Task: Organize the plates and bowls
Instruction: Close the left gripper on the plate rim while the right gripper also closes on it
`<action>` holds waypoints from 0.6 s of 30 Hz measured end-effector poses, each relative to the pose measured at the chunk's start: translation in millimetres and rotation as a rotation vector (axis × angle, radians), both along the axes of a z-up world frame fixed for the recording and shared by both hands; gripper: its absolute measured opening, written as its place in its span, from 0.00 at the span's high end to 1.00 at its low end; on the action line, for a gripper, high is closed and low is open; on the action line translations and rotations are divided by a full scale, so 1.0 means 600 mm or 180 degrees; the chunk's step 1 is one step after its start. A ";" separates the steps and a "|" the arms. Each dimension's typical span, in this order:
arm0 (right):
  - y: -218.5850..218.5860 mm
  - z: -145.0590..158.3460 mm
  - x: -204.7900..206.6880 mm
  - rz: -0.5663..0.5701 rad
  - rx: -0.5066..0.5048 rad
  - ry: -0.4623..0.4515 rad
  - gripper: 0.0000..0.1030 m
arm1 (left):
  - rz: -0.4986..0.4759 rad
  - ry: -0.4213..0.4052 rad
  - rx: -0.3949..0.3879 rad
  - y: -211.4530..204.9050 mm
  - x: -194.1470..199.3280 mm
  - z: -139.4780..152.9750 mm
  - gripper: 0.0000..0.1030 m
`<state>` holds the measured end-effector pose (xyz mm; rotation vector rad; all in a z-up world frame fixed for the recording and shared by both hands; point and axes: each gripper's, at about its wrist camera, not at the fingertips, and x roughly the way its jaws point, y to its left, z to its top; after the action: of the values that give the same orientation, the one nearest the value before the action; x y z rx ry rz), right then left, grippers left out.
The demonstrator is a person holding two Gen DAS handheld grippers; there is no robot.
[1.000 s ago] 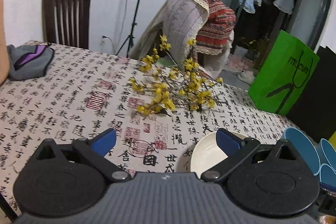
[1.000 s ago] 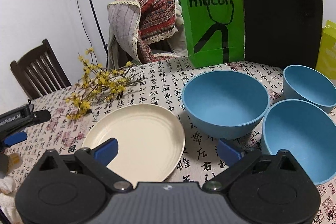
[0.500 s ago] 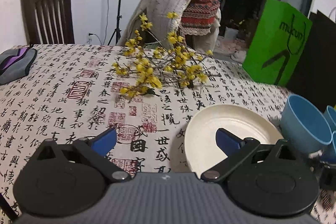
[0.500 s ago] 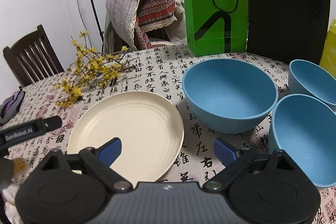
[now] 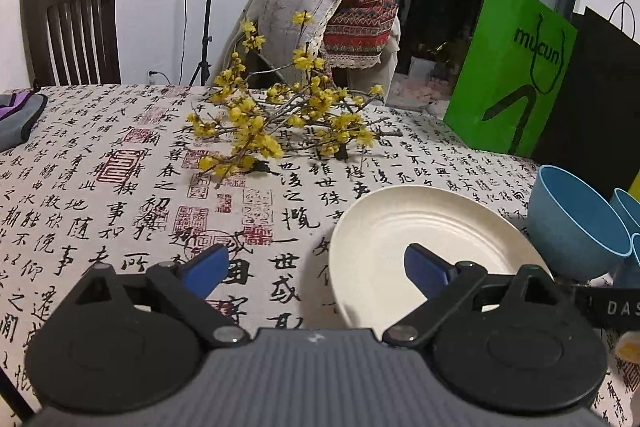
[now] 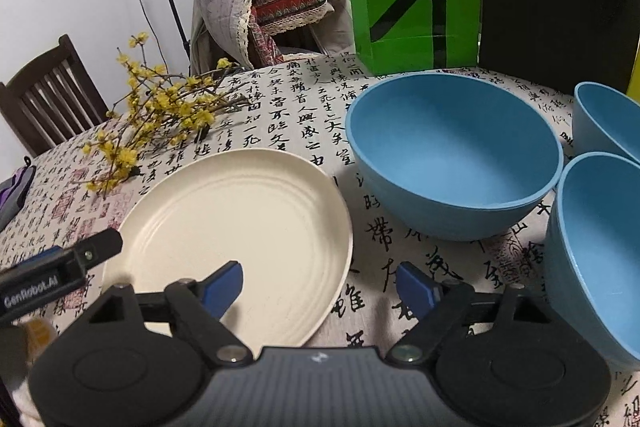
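Centrally, an empty cream plate lies flat on the worktop, three empty blue bowls just right of it, while left gripper and right gripper, both unclenched and just narrowing, each straddle a near rim of the plate, holding nothing.
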<state>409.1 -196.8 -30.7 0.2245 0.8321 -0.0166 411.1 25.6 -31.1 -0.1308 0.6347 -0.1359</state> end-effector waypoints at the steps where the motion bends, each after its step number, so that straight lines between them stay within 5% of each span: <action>1: -0.001 -0.001 0.001 0.0009 0.0019 -0.0012 0.21 | -0.0010 -0.0025 0.0005 -0.001 -0.002 0.001 0.09; 18: -0.002 -0.020 0.014 0.0033 0.0148 -0.0066 0.43 | -0.0030 0.0057 0.0023 -0.006 0.009 -0.020 0.33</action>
<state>417.3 -197.7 -42.7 0.2638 0.8135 0.0147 416.5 22.0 -42.9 -0.1222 0.6537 -0.1417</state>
